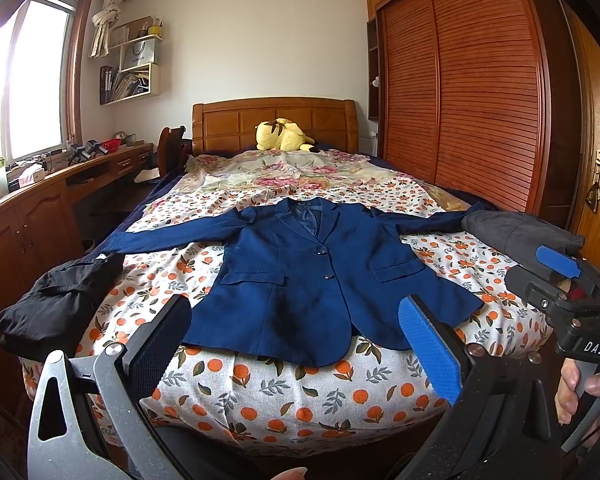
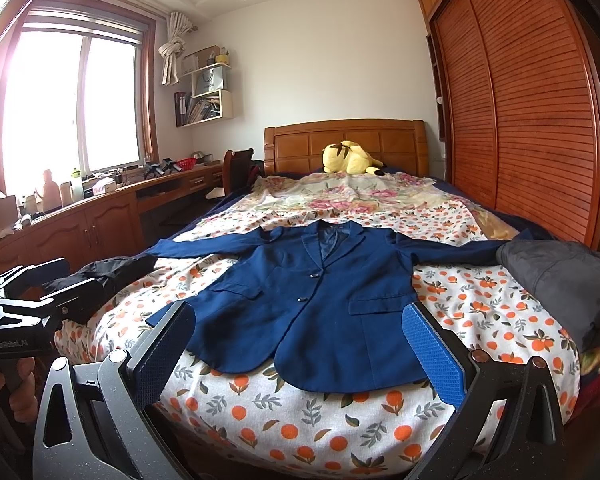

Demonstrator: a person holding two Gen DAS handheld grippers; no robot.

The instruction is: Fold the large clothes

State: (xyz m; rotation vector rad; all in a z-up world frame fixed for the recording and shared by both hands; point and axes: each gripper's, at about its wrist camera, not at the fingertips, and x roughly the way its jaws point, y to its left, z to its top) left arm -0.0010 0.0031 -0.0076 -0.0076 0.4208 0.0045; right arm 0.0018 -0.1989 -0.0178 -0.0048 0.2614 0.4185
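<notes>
A navy blue blazer lies flat and face up on the bed, buttoned, both sleeves spread out sideways, hem toward me. My left gripper hovers open just short of the hem, nothing between its blue-padded fingers. My right gripper is also open and empty, held before the hem's right half. In the left wrist view the right gripper shows at the right edge with a hand on its handle. In the right wrist view the left gripper shows at the left edge.
The bed has an orange-print sheet. A black folded garment lies at its left corner, a grey one at its right. A yellow plush toy rests at the headboard. A wooden desk runs left, a wardrobe right.
</notes>
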